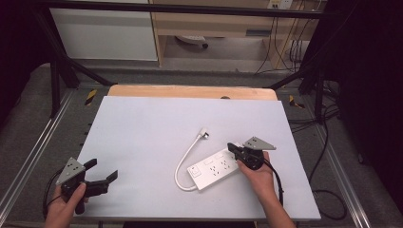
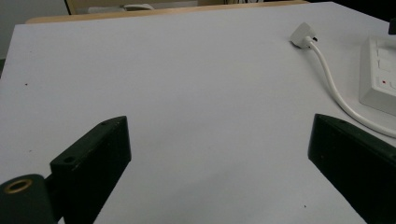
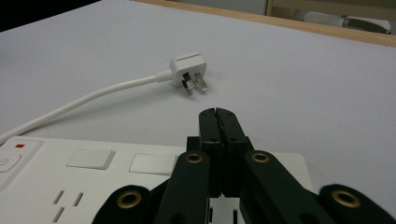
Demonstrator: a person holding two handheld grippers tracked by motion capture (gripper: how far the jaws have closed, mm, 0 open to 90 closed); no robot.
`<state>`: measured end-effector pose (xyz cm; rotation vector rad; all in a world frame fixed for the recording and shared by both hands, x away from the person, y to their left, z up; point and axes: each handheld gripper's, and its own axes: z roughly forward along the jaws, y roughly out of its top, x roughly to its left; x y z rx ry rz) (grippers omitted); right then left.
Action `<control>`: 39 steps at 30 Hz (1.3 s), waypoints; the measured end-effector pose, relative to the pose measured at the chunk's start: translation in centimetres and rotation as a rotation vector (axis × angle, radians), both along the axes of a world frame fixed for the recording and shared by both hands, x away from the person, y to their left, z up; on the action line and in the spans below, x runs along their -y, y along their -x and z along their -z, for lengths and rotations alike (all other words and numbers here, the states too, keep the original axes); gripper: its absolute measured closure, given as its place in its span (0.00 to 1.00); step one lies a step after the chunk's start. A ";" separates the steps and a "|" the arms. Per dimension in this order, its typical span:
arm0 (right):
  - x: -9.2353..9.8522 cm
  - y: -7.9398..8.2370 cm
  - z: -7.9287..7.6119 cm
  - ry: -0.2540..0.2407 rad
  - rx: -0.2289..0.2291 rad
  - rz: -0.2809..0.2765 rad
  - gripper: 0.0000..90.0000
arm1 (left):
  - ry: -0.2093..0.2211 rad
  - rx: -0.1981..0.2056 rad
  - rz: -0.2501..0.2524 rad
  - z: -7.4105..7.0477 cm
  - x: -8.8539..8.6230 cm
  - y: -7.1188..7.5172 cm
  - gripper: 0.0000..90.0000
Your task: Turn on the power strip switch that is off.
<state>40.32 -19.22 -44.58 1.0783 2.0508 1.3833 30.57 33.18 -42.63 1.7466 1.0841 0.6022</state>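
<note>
Right gripper (image 3: 218, 112) jaws pressed flat together, nothing between them, tips hovering over the far end of the power strip (image 1: 213, 170). Cannot tell contact with the strip's face from either the right gripper view or the high view.

Left gripper (image 1: 102, 176) jaws spread wide, empty, parked near the table's (image 1: 142, 123) front-left corner, well apart from the strip.

Strip lying at right-centre of table, cord (image 1: 184, 159) looping from its near-left end out to the plug (image 3: 188, 69), which rests on its side, pins showing, loose on the surface.

Risks, as judged:
- Pressing a switch or socket with closed tips and no bracing: strip likely skids or pivots on the smooth sheet.
- Off-centre push at the strip's end: likely rotation, cord dragging the plug along.
- Going for the plug with jaws shut: nudges it away instead of pinching. Needs opening first.
- Left side too far off to steady anything quickly.
</note>
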 end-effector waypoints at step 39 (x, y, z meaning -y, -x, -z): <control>0.9 0.1 -1.2 -0.042 0.029 0.026 0.87 | -0.002 -0.001 0.005 0.0 0.0 0.0 0.07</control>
